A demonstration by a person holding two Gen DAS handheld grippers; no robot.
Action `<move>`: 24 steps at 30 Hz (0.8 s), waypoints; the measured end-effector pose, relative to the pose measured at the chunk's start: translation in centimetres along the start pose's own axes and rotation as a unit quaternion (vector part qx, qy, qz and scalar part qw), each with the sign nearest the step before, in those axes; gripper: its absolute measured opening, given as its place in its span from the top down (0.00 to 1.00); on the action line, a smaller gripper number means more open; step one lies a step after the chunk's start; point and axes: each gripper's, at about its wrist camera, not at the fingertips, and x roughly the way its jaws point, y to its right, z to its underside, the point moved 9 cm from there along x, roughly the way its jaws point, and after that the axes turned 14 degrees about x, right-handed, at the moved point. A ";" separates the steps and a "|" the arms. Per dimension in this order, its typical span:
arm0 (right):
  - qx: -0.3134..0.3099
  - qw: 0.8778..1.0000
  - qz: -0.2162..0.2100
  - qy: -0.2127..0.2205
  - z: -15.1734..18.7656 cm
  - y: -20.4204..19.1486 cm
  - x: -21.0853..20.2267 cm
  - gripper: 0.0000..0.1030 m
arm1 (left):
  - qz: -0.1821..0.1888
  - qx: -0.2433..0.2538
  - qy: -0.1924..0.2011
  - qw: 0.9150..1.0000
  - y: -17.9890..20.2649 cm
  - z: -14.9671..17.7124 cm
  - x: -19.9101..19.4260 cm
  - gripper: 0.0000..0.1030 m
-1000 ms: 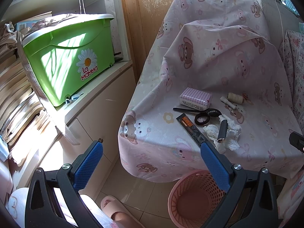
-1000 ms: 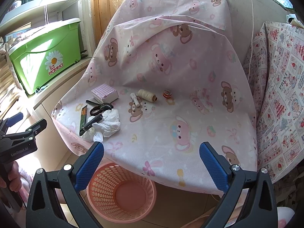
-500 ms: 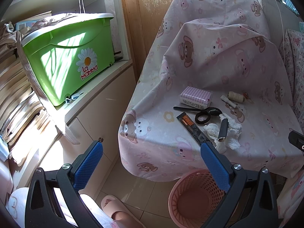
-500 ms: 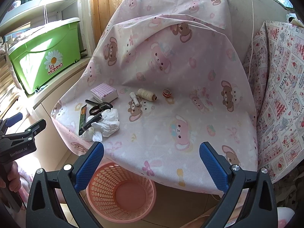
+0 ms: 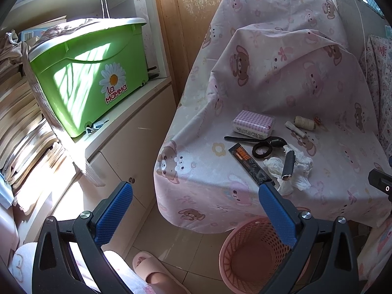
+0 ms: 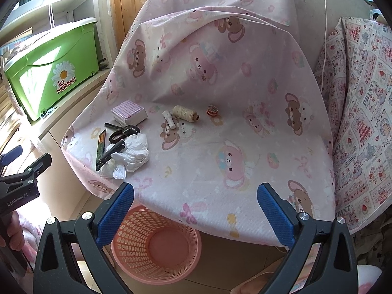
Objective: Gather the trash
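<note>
Two hand-held grippers face a seat draped w/ a pink bear-print sheet (image 6: 220,152). Left gripper (image 5: 196,210): blue-padded fingers spread wide, nothing between them; it hangs above the floor, left of the seat's front edge. Right gripper (image 6: 196,208): likewise spread wide and empty, held in front of the seat's near edge. Trash: a crumpled white tissue (image 6: 133,155) lies near the sheet's front-left corner, w/ a dark cylindrical item (image 5: 288,163) resting across it. Just beside the tissue, toward the corner: a flat dark wrapper w/ orange print (image 5: 250,163); whether it touches the tissue cannot be told. Behind these: black scissors (image 6: 121,131), then a lilac-checked packet (image 6: 128,112). Further right on the seat: a small white tube (image 6: 169,119), a spool of cream thread (image 6: 183,113) and a small red roll (image 6: 212,110), well apart from the tissue. Receptacle: a pink mesh basket (image 6: 156,242) stands on the floor below the seat's front edge, interior empty. Left of seat: a green lidded bin marked "La Mamma" (image 5: 90,78) on a white cabinet. A pink slipper (image 5: 152,267) shows at lower edge of left view.
</note>
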 end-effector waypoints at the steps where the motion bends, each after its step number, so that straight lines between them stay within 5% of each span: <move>1: -0.003 1.000 -0.001 0.005 -0.1 0.0 0.0 0.01 | 0.000 0.000 -0.001 1.000 0.0 0.0 0.0 0.01; 18: -0.015 1.000 -0.004 -0.026 0.1 -0.3 1.3 0.02 | 0.018 0.005 -0.016 1.000 1.4 0.2 2.0 0.04; 24: -0.006 0.999 -0.016 -0.039 0.1 -0.7 1.8 0.15 | 0.106 -0.013 -0.043 0.993 4.4 -0.9 3.6 0.40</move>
